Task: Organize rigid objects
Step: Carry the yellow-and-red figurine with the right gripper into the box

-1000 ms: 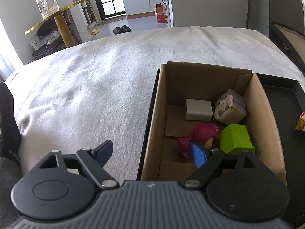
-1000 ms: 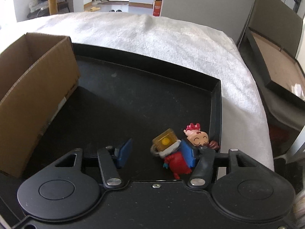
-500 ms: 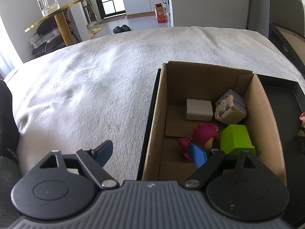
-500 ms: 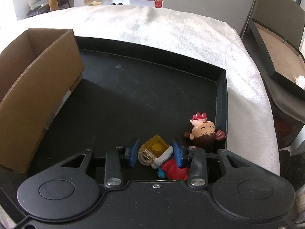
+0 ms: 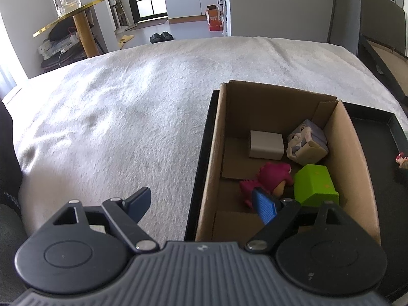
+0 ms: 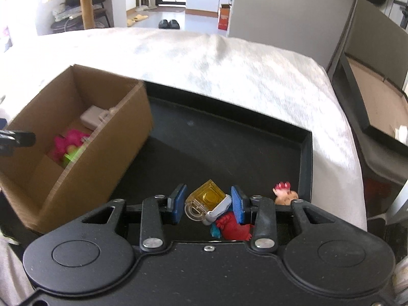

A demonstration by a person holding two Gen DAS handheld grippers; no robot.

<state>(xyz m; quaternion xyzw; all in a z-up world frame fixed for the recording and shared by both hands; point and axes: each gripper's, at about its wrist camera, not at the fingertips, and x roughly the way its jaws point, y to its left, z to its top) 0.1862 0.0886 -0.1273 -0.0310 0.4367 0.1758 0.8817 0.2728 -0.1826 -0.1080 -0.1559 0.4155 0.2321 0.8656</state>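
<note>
In the right wrist view my right gripper [image 6: 207,201] is shut on a toy figure [image 6: 207,196] with a clear yellow cube head and a red body, held above the black tray [image 6: 229,148]. A small figure with red hair [image 6: 284,193] lies in the tray's near right corner. The open cardboard box [image 5: 211,168] holds a white block [image 5: 266,144], a grey rabbit cube [image 5: 306,142], a pink toy [image 5: 270,178] and a green block [image 5: 315,185]. My left gripper [image 5: 201,199] is open and straddles the box's left wall, its right finger over the pink toy.
Box and tray rest on a white blanket [image 5: 114,127]. A dark lid with a brown inside [image 6: 377,107] lies off to the right. A gold round table [image 5: 79,7] and shoes [image 5: 160,37] stand on the floor far behind.
My right gripper closed on the yellow and red toy figure, lifted it off the tray and swung left toward the box. The left gripper has stayed in place, open.
</note>
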